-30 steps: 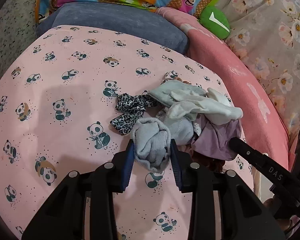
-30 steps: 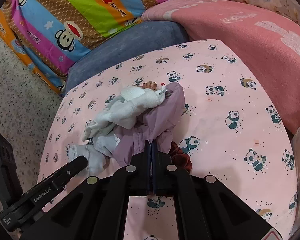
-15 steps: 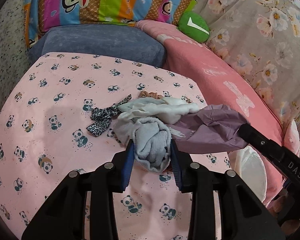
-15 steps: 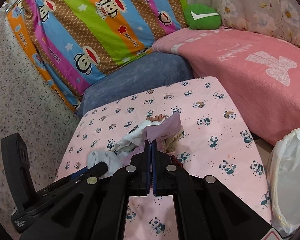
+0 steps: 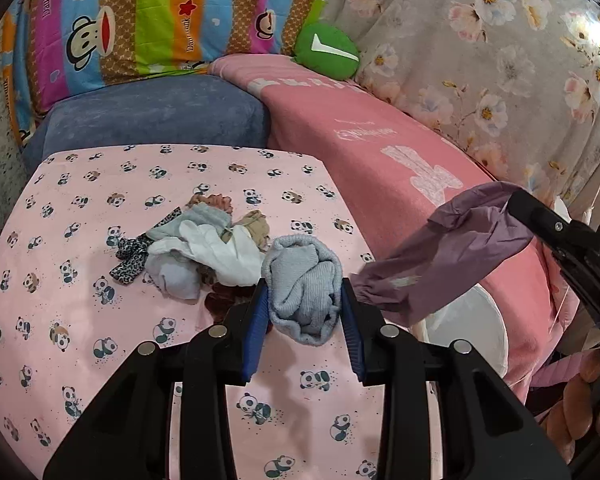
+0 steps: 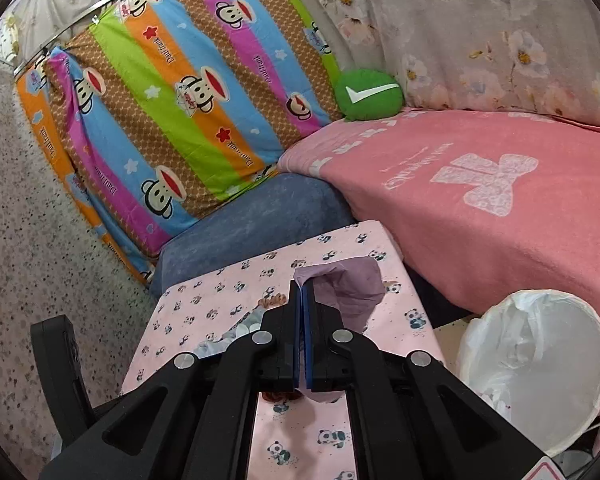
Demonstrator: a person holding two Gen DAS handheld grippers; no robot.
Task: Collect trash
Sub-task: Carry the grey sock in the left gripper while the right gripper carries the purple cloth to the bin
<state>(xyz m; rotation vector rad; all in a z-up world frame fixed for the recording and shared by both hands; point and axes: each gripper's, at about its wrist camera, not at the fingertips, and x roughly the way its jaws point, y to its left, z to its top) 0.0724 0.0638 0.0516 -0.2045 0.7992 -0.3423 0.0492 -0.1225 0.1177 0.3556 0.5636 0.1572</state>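
My left gripper (image 5: pixel 303 288) is shut on a rolled grey sock (image 5: pixel 302 284), lifted above the pink panda-print table (image 5: pixel 100 360). My right gripper (image 6: pixel 302 292) is shut on a purple cloth (image 6: pixel 348 286); in the left wrist view that purple cloth (image 5: pixel 452 256) hangs from it at the right, over a white lined bin (image 5: pixel 472 332). A heap of socks and rags (image 5: pixel 204 248) lies on the table, with a leopard-print strip (image 5: pixel 134 258) at its left. The white lined bin (image 6: pixel 540 364) stands beside the table's right edge.
A blue cushion (image 5: pixel 152 116) lies behind the table, a striped monkey-print cover (image 6: pixel 188 92) behind that. A pink blanket (image 6: pixel 480 200) covers the sofa at the right, with a green round pillow (image 6: pixel 370 94) and a floral drape (image 5: pixel 500 60). Speckled floor (image 6: pixel 24 240) lies left.
Both grippers have risen and pulled back from the heap. The purple cloth has come off the pile and now hangs over the bin; the grey sock stays gripped.
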